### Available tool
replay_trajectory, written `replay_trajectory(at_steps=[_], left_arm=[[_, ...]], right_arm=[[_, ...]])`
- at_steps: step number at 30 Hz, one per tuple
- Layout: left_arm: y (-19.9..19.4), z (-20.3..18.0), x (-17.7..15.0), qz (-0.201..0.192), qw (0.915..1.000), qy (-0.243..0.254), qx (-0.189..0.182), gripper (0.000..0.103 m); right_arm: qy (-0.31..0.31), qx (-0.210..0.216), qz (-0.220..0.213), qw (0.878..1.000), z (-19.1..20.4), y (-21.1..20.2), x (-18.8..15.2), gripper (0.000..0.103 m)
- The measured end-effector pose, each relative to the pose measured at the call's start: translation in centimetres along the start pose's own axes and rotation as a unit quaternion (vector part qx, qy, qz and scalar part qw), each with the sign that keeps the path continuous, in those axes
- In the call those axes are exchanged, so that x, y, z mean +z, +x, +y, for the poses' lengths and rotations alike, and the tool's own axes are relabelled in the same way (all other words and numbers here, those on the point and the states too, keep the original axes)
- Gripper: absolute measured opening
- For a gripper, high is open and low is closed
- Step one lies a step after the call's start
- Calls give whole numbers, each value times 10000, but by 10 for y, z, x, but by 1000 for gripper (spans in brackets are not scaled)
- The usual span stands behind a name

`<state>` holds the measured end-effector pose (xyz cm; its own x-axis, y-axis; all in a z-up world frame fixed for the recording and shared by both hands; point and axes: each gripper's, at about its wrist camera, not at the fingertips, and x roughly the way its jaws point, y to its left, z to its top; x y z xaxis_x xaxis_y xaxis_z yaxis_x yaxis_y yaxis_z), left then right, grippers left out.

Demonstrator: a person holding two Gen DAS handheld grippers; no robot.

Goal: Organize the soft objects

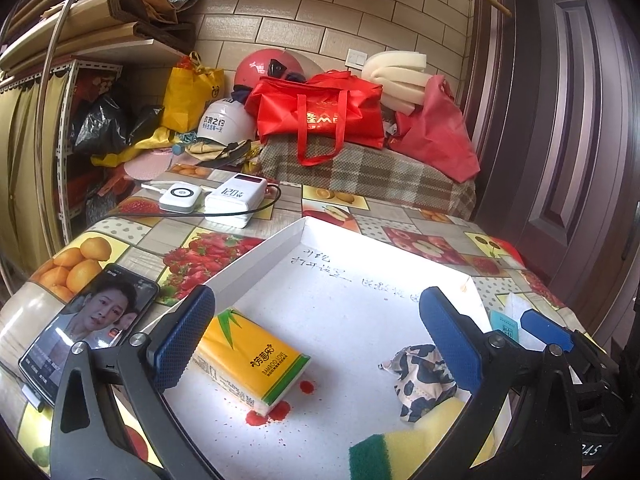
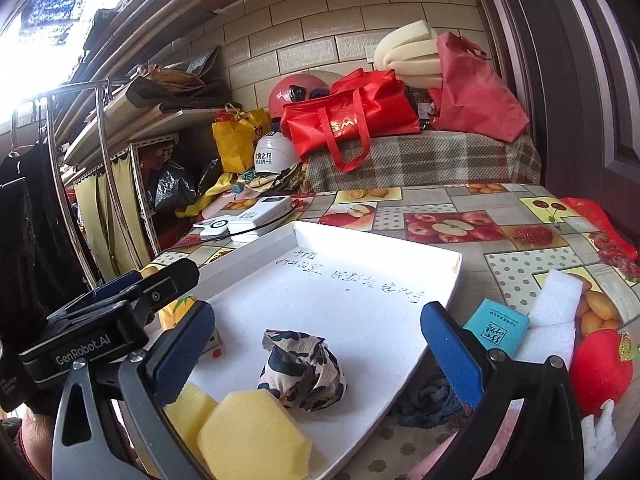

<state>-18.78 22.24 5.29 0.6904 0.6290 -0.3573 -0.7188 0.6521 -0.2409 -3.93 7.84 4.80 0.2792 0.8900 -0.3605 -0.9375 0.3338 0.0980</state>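
Observation:
A white shallow tray (image 1: 340, 280) (image 2: 360, 300) lies on the fruit-print table. In it lie a yellow tissue pack (image 1: 252, 360), a crumpled cow-print cloth (image 1: 420, 376) (image 2: 304, 368) and yellow sponges (image 2: 248, 436), one with a green scrub side (image 1: 400, 448). My left gripper (image 1: 316, 340) is open and empty over the tray, its left finger beside the tissue pack. My right gripper (image 2: 316, 344) is open and empty above the cloth and sponges. Outside the tray, to the right, lie a teal tissue pack (image 2: 496, 328), white foam pieces (image 2: 556, 308), a red apple plush (image 2: 600, 368) and a dark knitted cloth (image 2: 428, 404).
A phone (image 1: 88, 328) playing video lies left of the tray. Two white power banks (image 1: 216, 200) with cables sit behind it. Bags, helmets and foam are piled on a plaid-covered surface (image 1: 360, 168) at the back. A dark door (image 1: 580, 120) stands on the right.

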Motion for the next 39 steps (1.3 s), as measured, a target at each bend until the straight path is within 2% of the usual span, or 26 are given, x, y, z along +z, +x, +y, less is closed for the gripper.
replay_trajectory(at_steps=[30, 39], left_arm=[[-1, 2, 0, -31, 10000, -63, 27, 103], [-8, 1, -3, -134, 9999, -65, 6, 103]], right_arm=[[-208, 50, -259, 9994, 8, -10, -3, 103], [-659, 139, -333, 9972, 19, -29, -11, 103]])
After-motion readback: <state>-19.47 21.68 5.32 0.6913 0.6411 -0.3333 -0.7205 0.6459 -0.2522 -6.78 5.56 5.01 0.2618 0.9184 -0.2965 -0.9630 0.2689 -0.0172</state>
